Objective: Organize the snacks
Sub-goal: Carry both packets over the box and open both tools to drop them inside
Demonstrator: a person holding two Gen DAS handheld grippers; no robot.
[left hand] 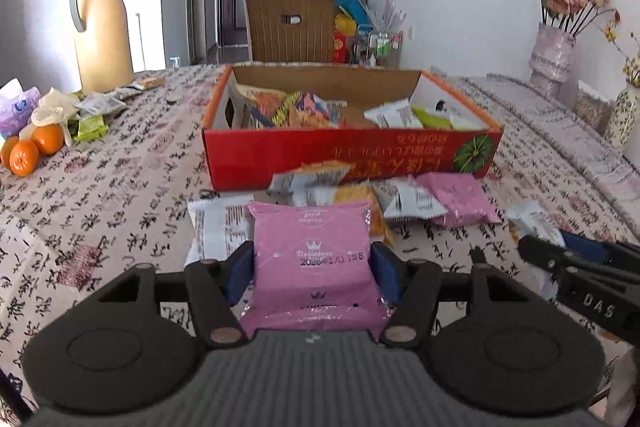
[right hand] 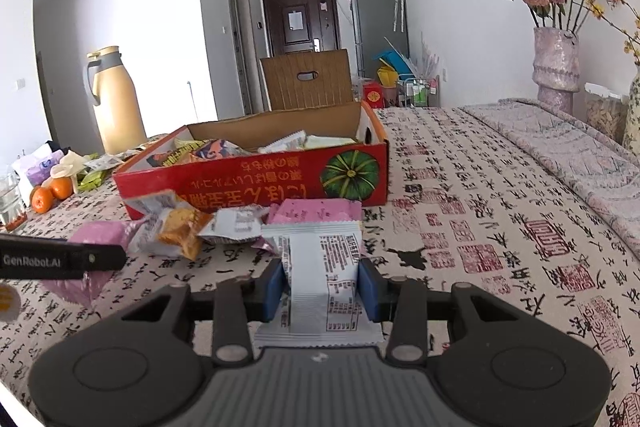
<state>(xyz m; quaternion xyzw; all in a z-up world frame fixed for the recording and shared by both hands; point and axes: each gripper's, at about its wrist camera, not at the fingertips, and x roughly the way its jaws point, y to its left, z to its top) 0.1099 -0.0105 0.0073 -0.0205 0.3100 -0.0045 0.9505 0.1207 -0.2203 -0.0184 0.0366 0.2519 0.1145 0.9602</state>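
Note:
A pink snack packet (left hand: 312,239) sits between the blue pads of my left gripper (left hand: 314,259), which is shut on it just above the patterned tablecloth. My right gripper (right hand: 322,275) is shut on a white packet (right hand: 324,259) with printed text. Ahead of both stands the red cardboard box (left hand: 340,155), open on top and holding several snack packets. Loose packets (left hand: 400,199), white, orange and pink, lie in front of the box's near wall. The right gripper's fingers (left hand: 560,255) show at the right of the left wrist view. The left gripper's finger (right hand: 100,259) reaches in from the left of the right wrist view.
A beige thermos jug (left hand: 102,27), oranges (left hand: 36,147), a tissue pack (left hand: 18,107) and small packets sit at the far left. Vases with dried flowers (right hand: 556,63) stand at the right by the wall. A wooden chair back (left hand: 290,27) is behind the box.

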